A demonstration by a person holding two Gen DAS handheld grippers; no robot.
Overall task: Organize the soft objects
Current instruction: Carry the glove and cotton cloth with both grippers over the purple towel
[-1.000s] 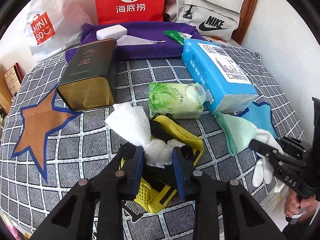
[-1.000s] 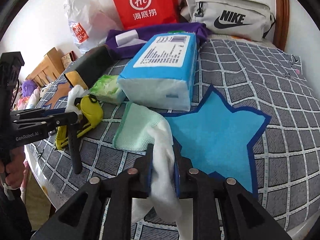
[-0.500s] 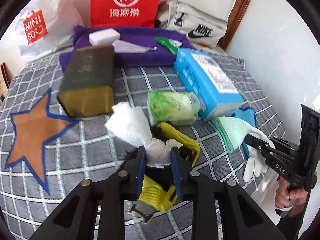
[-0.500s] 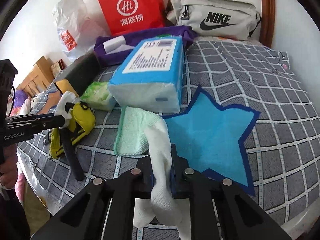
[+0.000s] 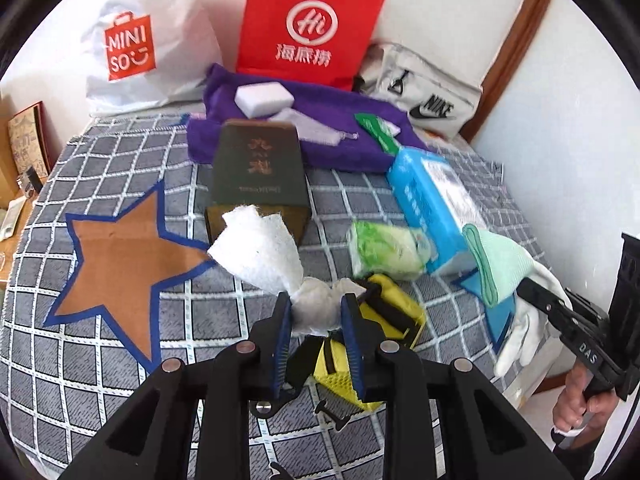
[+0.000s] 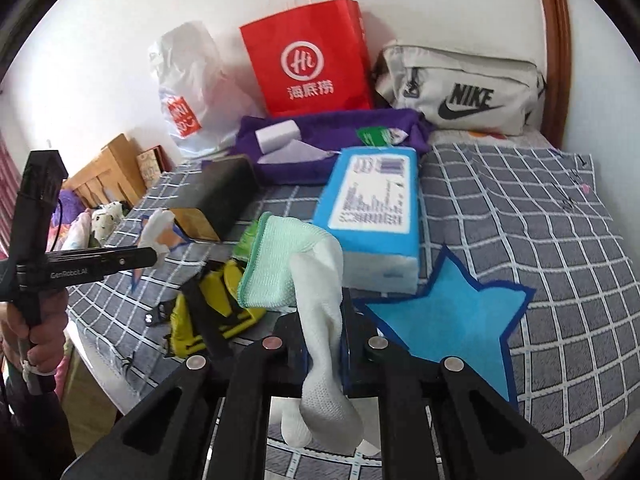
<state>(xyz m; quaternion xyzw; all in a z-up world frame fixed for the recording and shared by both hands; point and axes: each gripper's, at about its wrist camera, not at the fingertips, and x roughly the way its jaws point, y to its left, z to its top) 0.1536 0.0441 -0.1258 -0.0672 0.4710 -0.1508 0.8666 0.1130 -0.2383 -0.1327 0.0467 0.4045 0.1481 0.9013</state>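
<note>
Left tongs [image 5: 316, 312] pinch crumpled white tissue [image 5: 260, 252]; right tongs [image 6: 323, 336] clamp limp white glove [image 6: 324, 320]

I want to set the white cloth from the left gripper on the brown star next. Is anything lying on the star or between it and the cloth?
Nothing visible does. The white cloth hangs from the left gripper beside the brown star, whose face is bare.

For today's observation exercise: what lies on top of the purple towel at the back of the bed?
On the purple towel: a white rectangular sponge, a pale lilac pouch, a green packet. The towel's near edge is hidden behind the dark box.
</note>
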